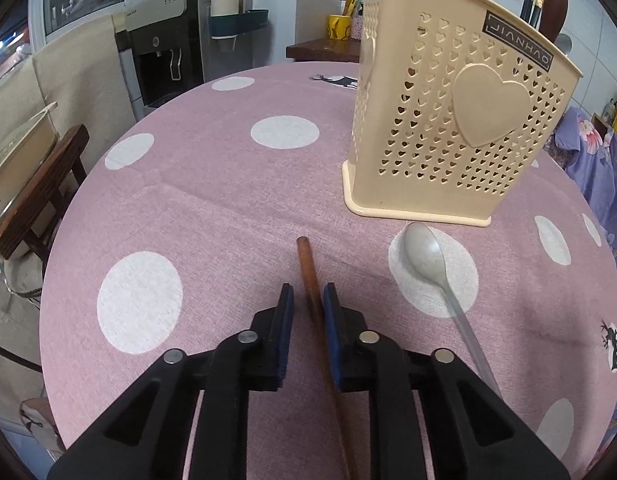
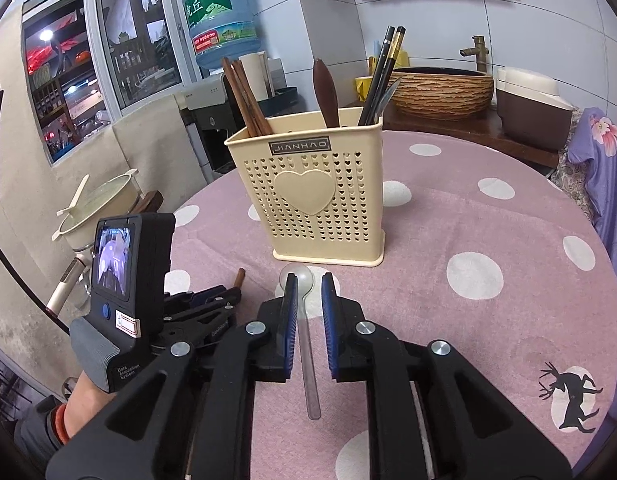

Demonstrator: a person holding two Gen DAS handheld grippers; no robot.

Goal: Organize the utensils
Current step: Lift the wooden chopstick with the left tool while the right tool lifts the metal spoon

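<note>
Blue rubber pads on both tongs, and neither pair has visibly clamped anything. The left tongs (image 1: 308,290) sit low over the bench with a brown wooden chopstick (image 1: 307,264) running up between the jaws; its right side looks pressed against the right pad, but there's clear daylight on the left, so it isn't pinched yet. The chopstick's lower end disappears under the tongs body, so I can't tell how long it is or whether it's really a pair.

The right tongs (image 2: 309,285) straddle the clear handle of a pale plastic spoon (image 2: 300,280), gap visible on both sides, pads not touching it. The spoon's bowl is partly hidden behind the left pad, lying just in front of the holder.

The cream utensil holder (image 2: 312,184) with heart cutouts stands upright on the pink polka-dot tablecloth (image 2: 488,320), already holding brown chopsticks (image 2: 244,96), a dark wooden spoon (image 2: 326,92) and black chopsticks (image 2: 384,76). Its inner dividers can't be seen from here.

In the right wrist view, the left tongs' fingers are mostly blocked by their own camera unit (image 2: 126,280), with a gloved hand (image 2: 92,364) below.
</note>
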